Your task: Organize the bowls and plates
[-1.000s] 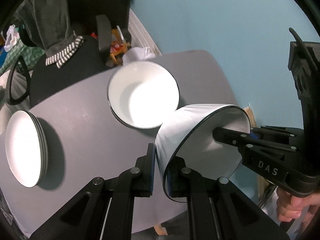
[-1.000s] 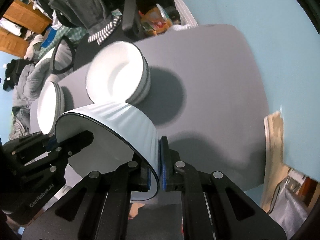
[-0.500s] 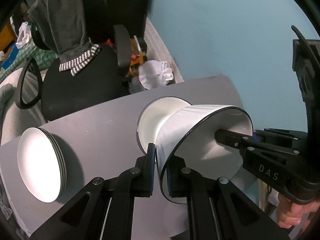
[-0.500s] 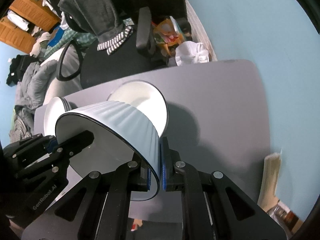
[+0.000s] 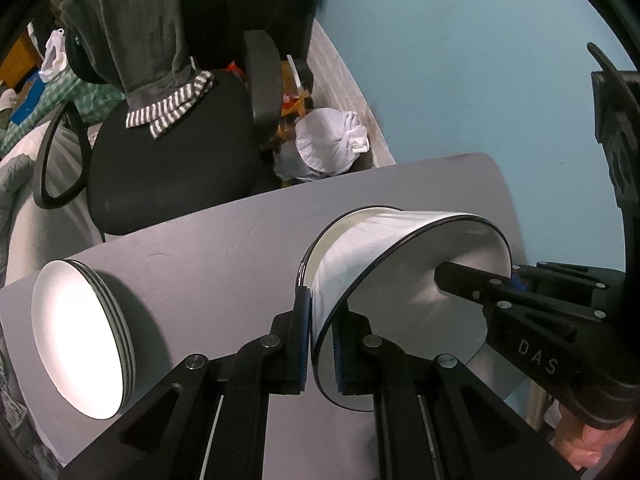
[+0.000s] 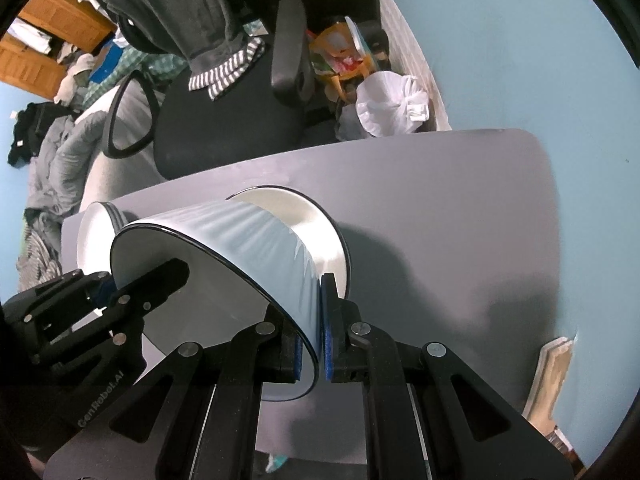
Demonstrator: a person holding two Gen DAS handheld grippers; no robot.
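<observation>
Left gripper point(image 5: 322, 344) and right gripper point(image 6: 311, 346) both clamped on opposite rim edges of white ribbed ceramic bowl with dark rim point(image 5: 400, 280), held tilted just ahead, over stacked white bowls point(image 6: 316, 220) on grey table point(image 6: 440, 220). Likely rigid, glazed-slick, chip-prone; best pinched at rim wall, lowered gently.

We read only two markings. In the left wrist view, "DAS" stands in pale letters on the black plastic right gripper point(image 5: 474, 280). In the right wrist view, "GenRobot.AI" runs along the black plastic left gripper point(image 6: 132, 286).
</observation>
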